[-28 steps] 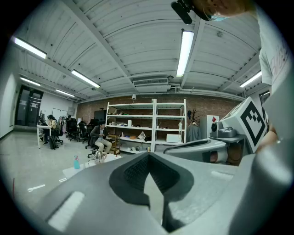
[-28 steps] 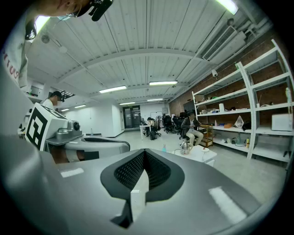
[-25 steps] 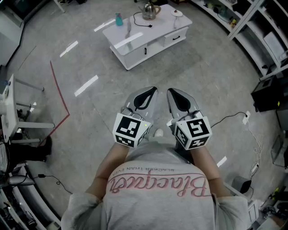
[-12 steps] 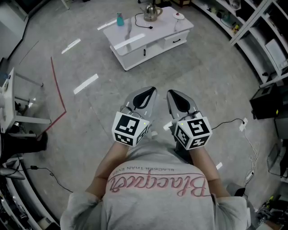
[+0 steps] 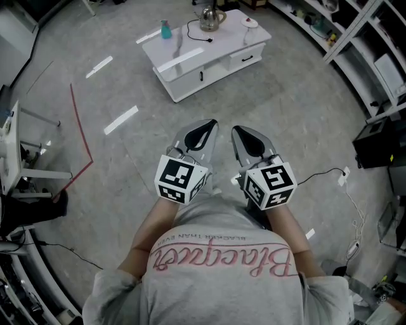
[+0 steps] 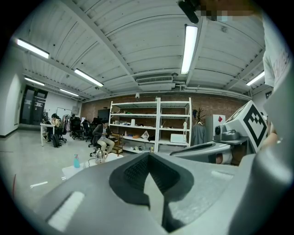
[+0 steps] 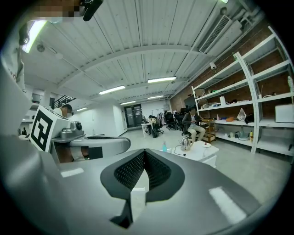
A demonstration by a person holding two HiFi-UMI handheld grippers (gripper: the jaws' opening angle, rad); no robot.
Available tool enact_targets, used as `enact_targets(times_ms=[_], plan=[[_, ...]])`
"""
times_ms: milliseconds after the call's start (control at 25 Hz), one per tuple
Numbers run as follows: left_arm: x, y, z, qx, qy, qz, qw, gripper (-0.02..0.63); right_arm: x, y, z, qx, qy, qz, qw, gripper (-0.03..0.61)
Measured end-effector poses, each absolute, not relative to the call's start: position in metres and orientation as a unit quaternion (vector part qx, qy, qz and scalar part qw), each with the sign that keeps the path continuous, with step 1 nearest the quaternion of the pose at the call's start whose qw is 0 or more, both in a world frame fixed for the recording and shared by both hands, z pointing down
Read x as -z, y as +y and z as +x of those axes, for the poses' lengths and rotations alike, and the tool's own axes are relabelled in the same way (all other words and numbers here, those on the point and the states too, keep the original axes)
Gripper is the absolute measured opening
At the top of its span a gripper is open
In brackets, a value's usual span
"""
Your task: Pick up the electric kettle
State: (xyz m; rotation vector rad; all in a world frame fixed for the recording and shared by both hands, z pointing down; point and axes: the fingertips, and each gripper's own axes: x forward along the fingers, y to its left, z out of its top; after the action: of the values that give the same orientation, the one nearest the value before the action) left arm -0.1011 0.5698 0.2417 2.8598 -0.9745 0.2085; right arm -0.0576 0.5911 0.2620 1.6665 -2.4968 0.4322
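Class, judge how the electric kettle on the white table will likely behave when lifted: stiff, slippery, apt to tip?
The electric kettle looks metallic and shiny, so it is probably rigid but somewhat slippery. A black cord lies beside it on the table; if it is attached, it may drag or tug when the kettle is lifted.

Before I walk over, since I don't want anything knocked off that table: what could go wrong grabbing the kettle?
A black cord lies by the electric kettle on the white table; if plugged in, it may snag on lifting.
The teal bottle stands nearby and could get bumped.
The left tool and right tool are both shut and empty, so they must open before reaching the handle.
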Motion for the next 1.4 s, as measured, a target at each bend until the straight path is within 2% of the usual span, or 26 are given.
enact_targets(times_ms=[440, 800, 1120, 1400], plan=[[-0.246, 0.490, -0.084, -0.060, -0.313, 0.946, 0.065, 0.006, -0.273, 0.519, -0.039, -0.148, -0.816, 0.555, 0.067, 0.020], [-0.245, 0.392, -0.080, -0.057, -0.308, 0.947, 0.074, 0.006, -0.271, 0.428, -0.034, -0.135, -0.816, 0.554, 0.089, 0.020], [-0.239, 0.279, -0.085, -0.045, -0.314, 0.945, 0.076, 0.006, -0.270, 0.325, -0.025, -0.140, -0.804, 0.573, 0.081, 0.020], [-0.242, 0.227, -0.084, -0.053, -0.308, 0.947, 0.071, 0.006, -0.269, 0.272, -0.028, -0.135, -0.805, 0.570, 0.094, 0.020]])
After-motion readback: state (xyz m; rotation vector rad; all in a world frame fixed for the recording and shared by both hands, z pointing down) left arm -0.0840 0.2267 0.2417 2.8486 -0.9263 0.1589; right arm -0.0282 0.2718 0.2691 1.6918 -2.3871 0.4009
